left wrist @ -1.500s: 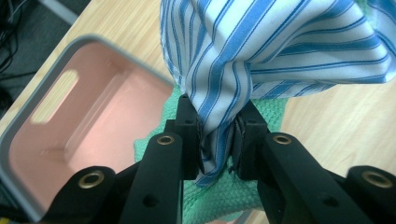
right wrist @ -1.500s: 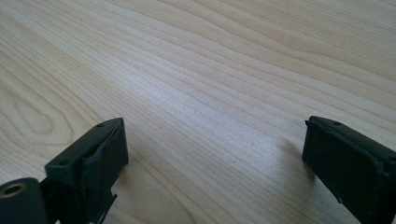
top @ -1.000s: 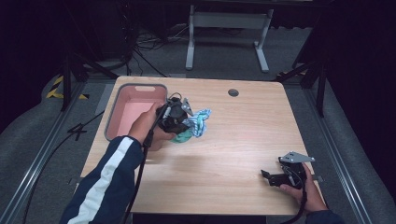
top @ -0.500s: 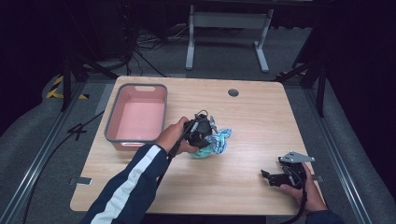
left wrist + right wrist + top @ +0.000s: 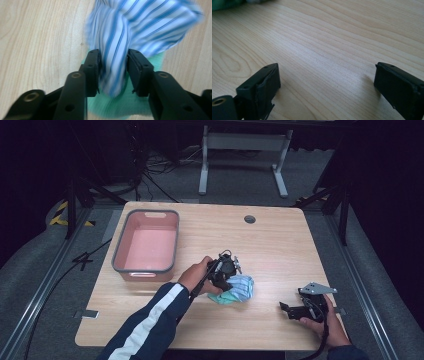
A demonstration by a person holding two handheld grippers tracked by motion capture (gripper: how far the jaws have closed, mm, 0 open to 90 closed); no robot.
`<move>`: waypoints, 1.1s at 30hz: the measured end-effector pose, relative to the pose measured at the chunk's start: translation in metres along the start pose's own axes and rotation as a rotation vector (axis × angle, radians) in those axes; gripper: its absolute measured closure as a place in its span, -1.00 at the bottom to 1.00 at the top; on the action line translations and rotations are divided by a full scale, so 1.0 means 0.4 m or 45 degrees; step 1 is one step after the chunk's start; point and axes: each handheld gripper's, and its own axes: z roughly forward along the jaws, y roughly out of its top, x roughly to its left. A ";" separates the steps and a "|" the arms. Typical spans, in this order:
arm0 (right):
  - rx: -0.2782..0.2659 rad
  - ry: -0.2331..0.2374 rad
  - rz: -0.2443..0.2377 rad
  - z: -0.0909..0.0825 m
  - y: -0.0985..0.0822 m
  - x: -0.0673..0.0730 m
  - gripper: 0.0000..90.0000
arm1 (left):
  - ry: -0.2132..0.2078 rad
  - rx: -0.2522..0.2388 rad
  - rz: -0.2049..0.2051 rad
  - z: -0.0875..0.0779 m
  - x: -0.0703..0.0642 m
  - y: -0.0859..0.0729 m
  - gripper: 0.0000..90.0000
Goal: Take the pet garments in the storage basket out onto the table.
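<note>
We hold the left gripper (image 5: 223, 270) low over the table (image 5: 280, 245), and its jaws have just been opening. A fold of the striped cloth (image 5: 140, 27) stands between them, and the pads look barely clear of it on each side. Under the jaws and just ahead of them lies the green cloth (image 5: 117, 107), touching the striped one. In the high view both cloths sit bunched right at this gripper's tip. The pink bin (image 5: 147, 245) stands near, behind and to the left of our left hand (image 5: 196, 274). Our right gripper (image 5: 295, 310) rests well apart to the right, jaws wide apart over bare wood, nothing between them.
</note>
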 end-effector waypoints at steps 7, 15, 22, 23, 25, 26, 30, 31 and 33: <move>0.000 0.000 -0.001 0.000 0.000 0.000 -0.84 | 0.008 -0.049 -0.043 -0.011 -0.001 -0.003 -0.04; 0.000 0.000 0.000 0.000 0.000 0.000 -0.84 | 0.067 -0.130 -0.072 -0.049 -0.002 -0.018 -0.30; 0.000 0.000 -0.001 0.000 0.000 0.000 -0.84 | 0.116 -0.160 -0.056 -0.083 -0.003 -0.034 -0.49; -0.001 0.000 -0.001 0.000 0.000 0.000 -0.84 | 0.124 -0.159 -0.049 -0.089 -0.003 -0.037 -0.49; -0.001 0.000 0.000 0.000 0.000 0.000 -0.84 | 0.141 -0.169 -0.046 -0.103 -0.007 -0.043 -0.48; 0.001 0.000 -0.004 0.000 0.000 0.000 -0.84 | 0.148 -0.173 -0.044 -0.109 -0.009 -0.045 -0.47; 0.000 0.001 -0.003 0.000 0.000 0.000 -0.84 | 0.171 -0.162 -0.024 -0.130 -0.014 -0.059 -0.49; 0.000 0.000 -0.004 0.000 0.000 0.000 -0.84 | 0.174 -0.161 -0.023 -0.134 -0.014 -0.062 -0.49; 0.001 -0.001 -0.004 0.000 0.000 0.000 -0.84 | 0.179 -0.154 -0.010 -0.146 -0.018 -0.072 -0.48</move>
